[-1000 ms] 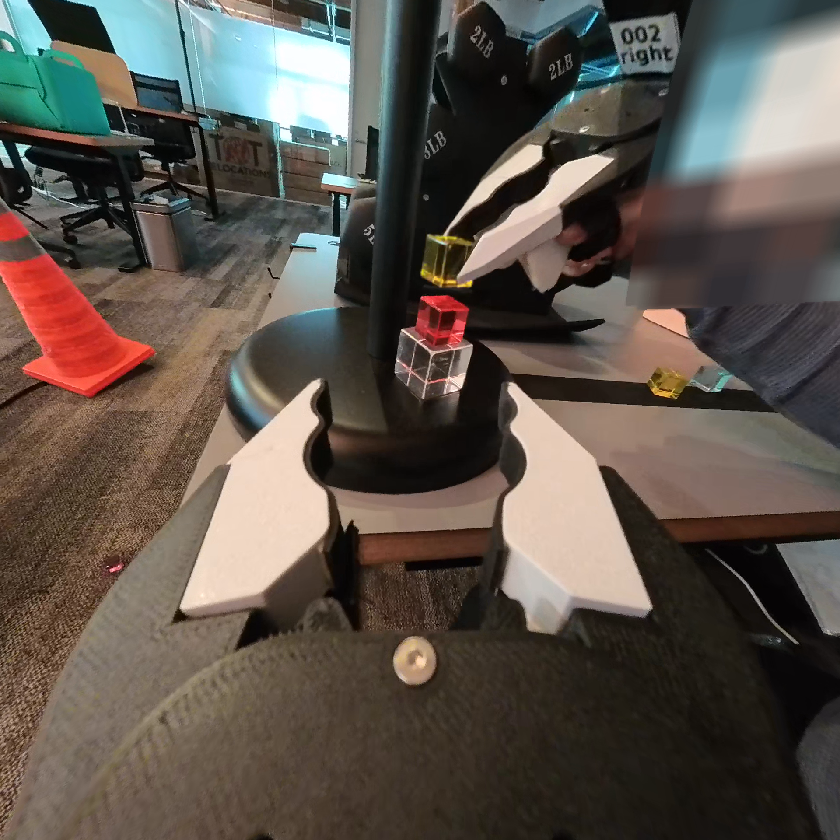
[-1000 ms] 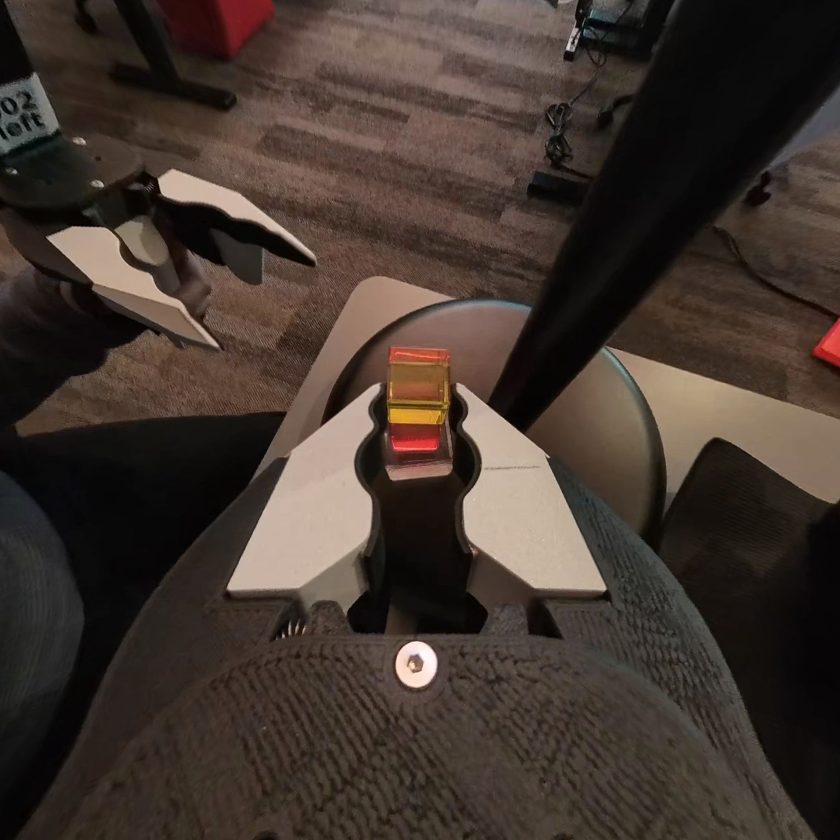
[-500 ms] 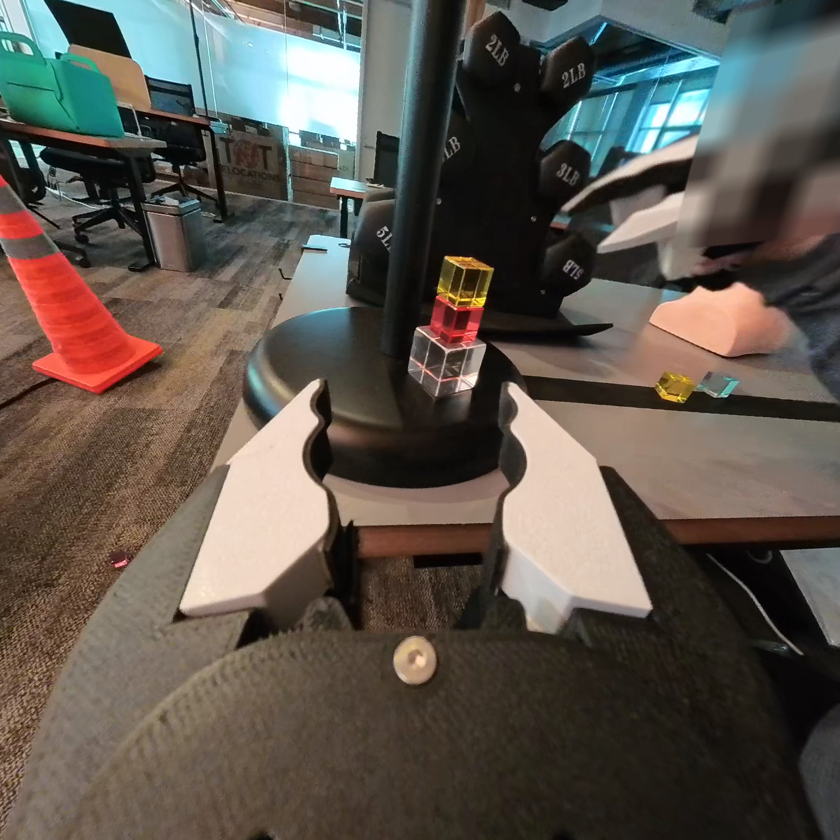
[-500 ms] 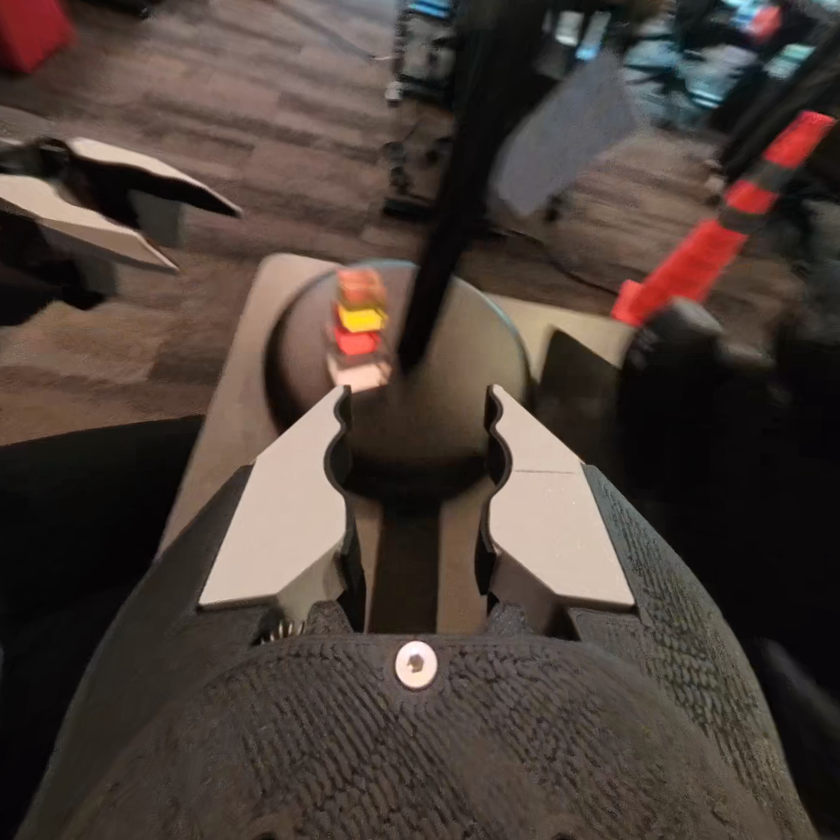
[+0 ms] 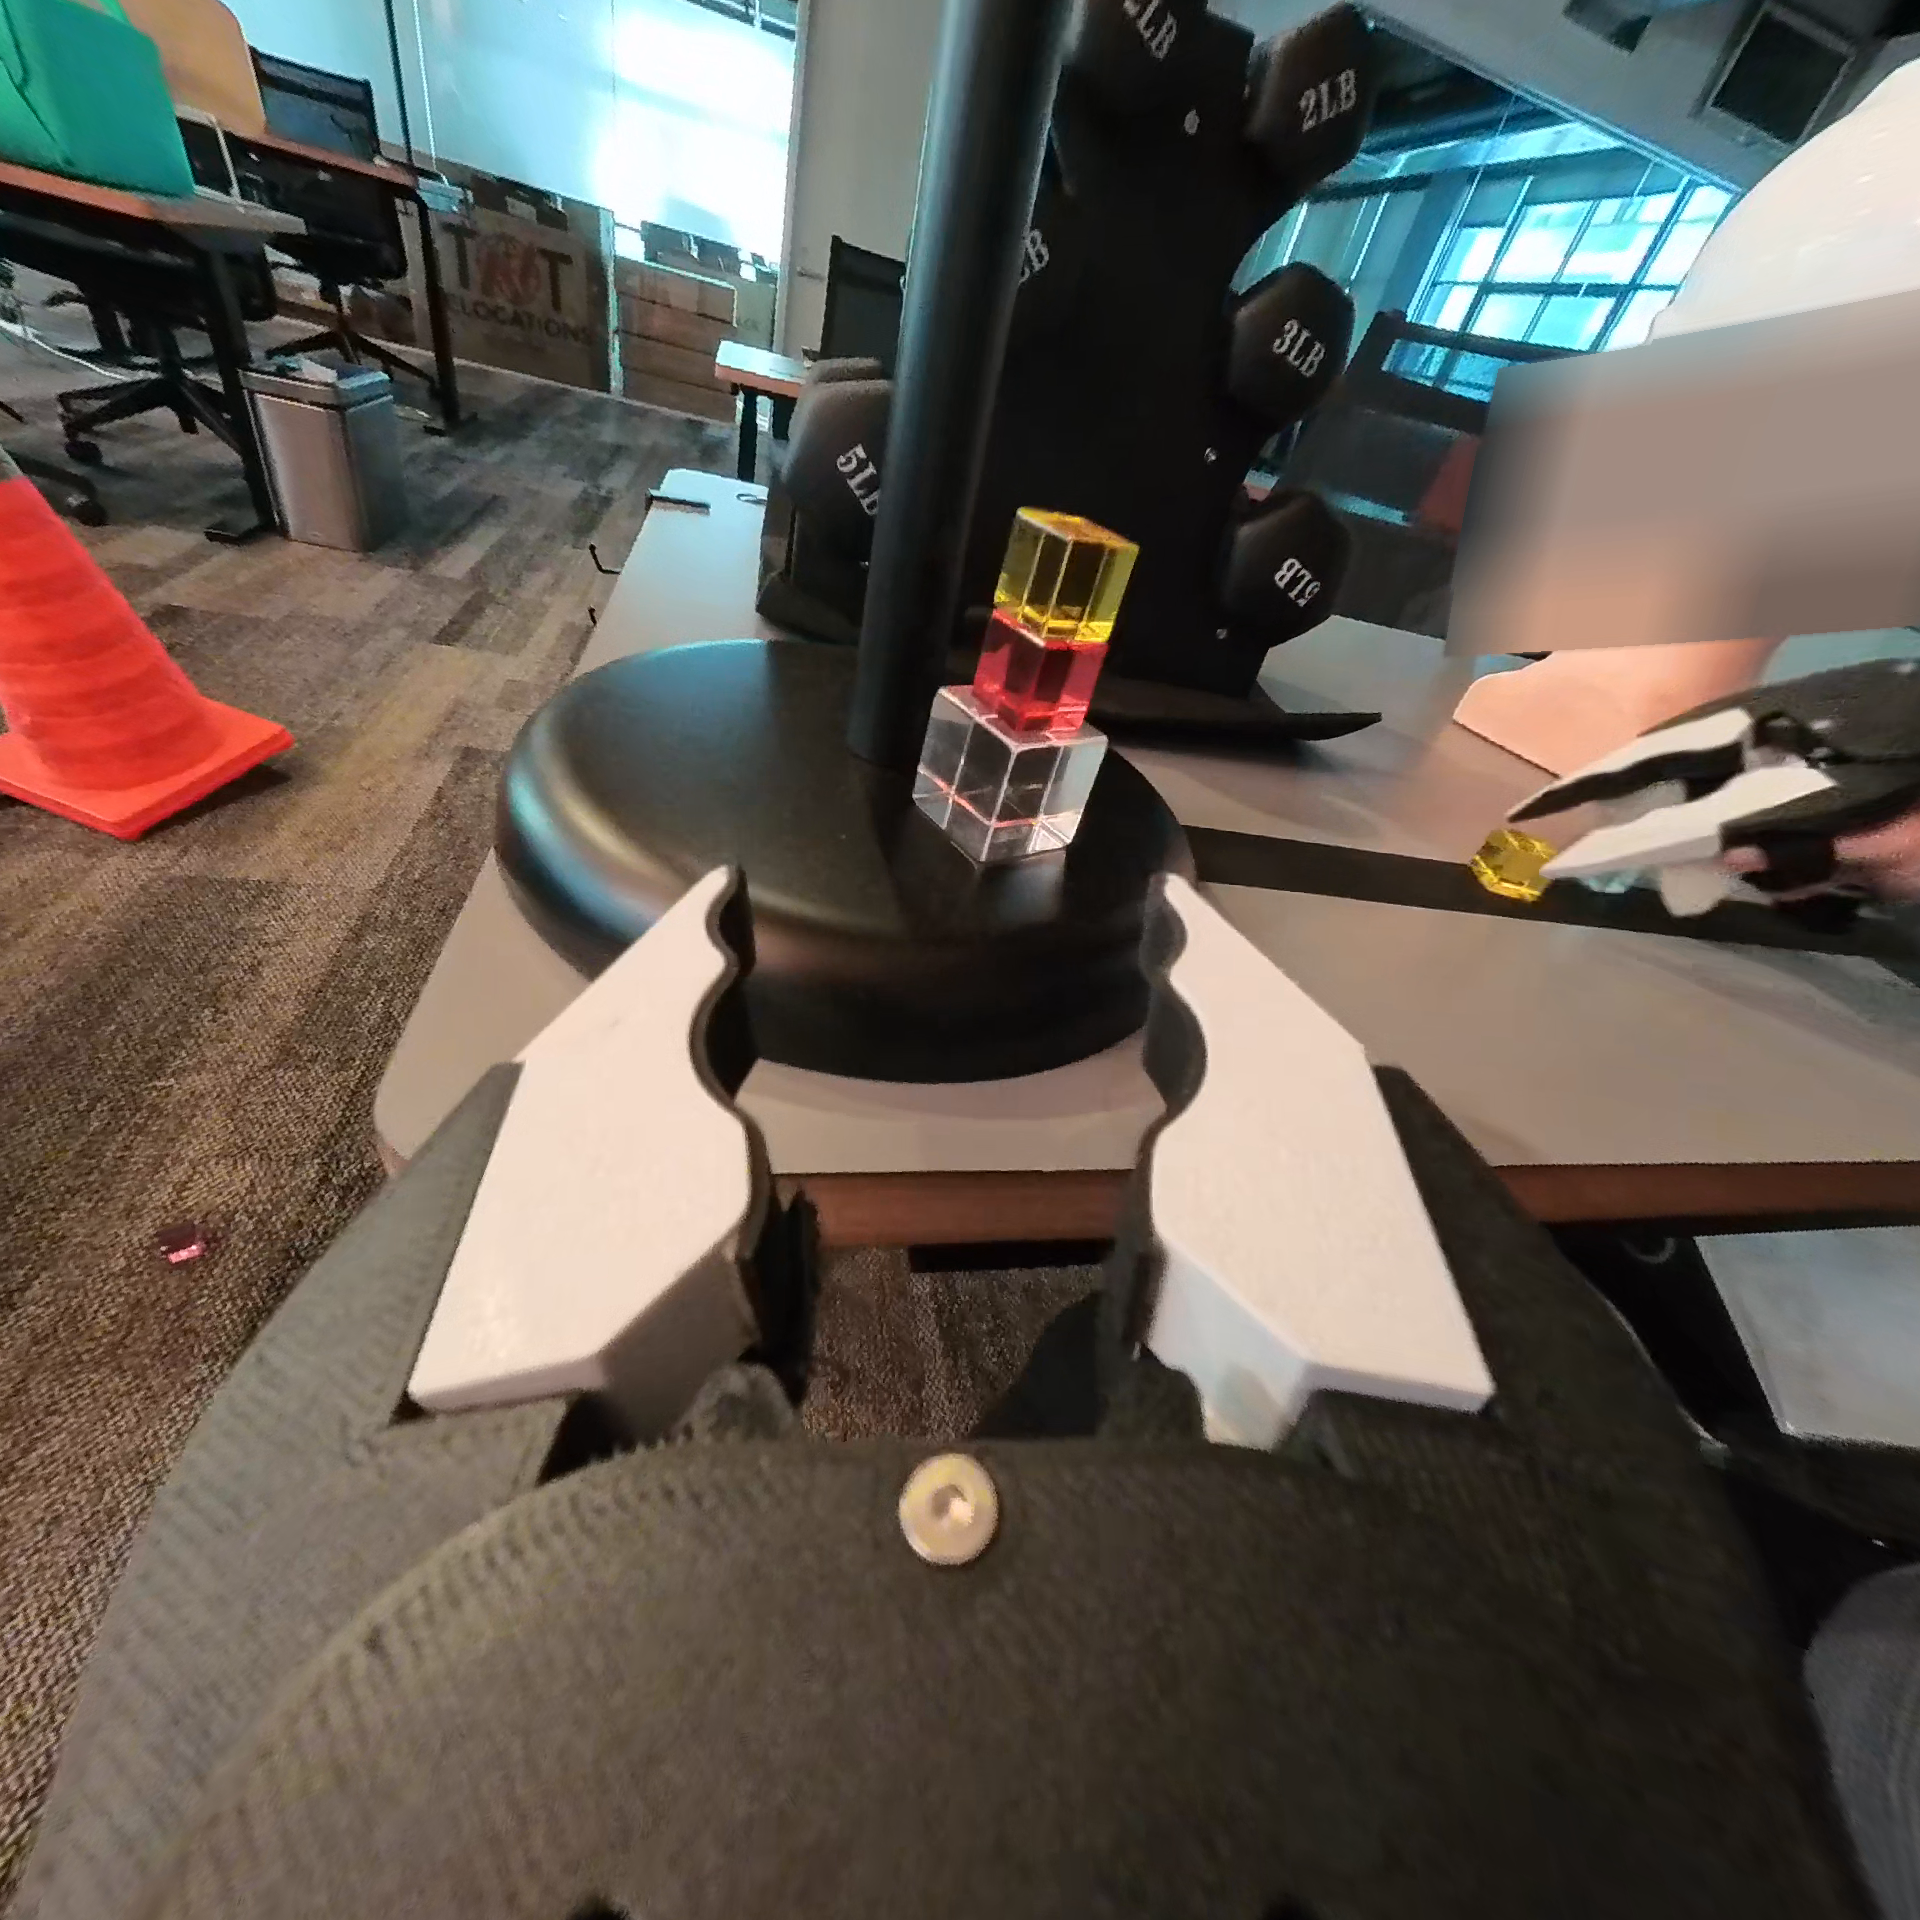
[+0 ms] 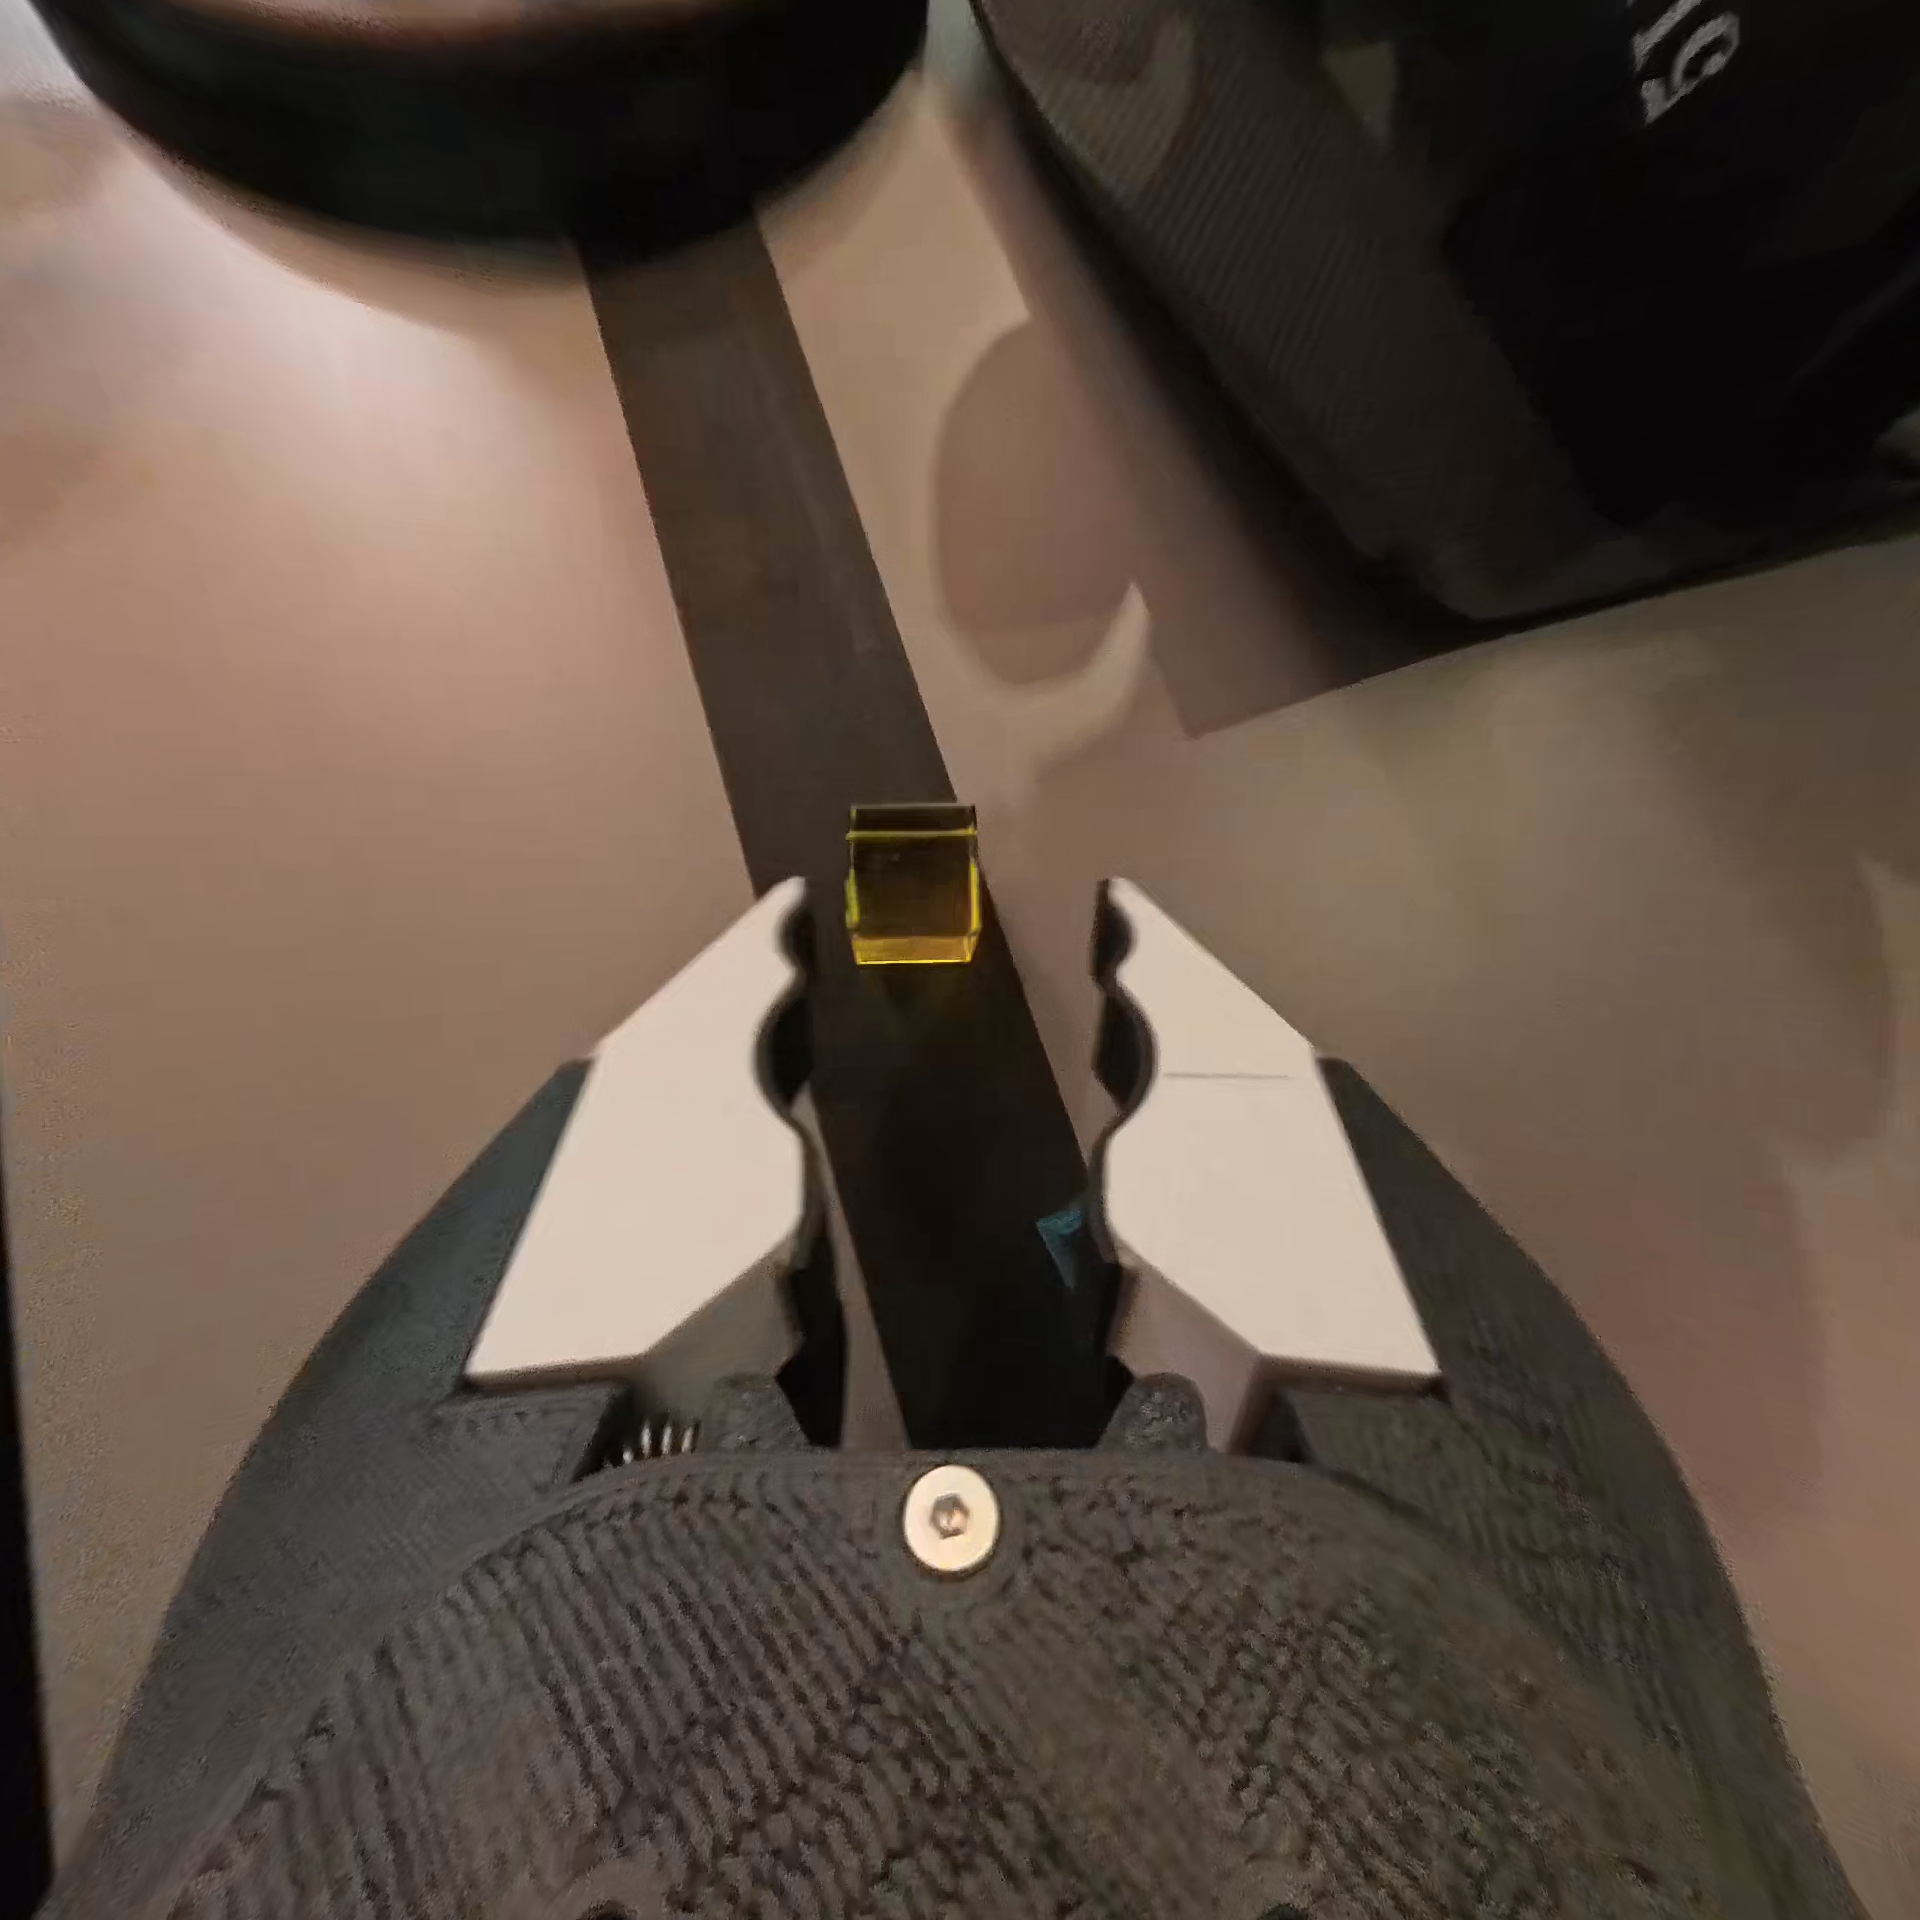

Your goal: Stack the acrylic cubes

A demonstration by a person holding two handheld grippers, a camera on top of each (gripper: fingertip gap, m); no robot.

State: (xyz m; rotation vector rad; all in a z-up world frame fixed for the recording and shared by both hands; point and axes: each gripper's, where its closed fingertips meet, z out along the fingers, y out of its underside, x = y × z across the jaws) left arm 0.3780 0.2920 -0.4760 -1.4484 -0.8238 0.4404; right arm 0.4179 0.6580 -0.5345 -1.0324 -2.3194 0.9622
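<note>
Left tongs (image 5: 951, 935): wide open, bare, facing three-cube stack (image 5: 1023, 707) on black round base (image 5: 686, 790). Right tongs (image 6: 951, 914): open, straddling small yellow cube (image 6: 912, 891) on worktop (image 6: 312, 623), pads clear.

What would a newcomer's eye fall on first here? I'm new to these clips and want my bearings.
Probably the little tower on the round black stand base: a clear cube, a red cube and a yellow cube on top. Next, a small yellow cube on a dark strip, between the right tongs' open tips.
</note>
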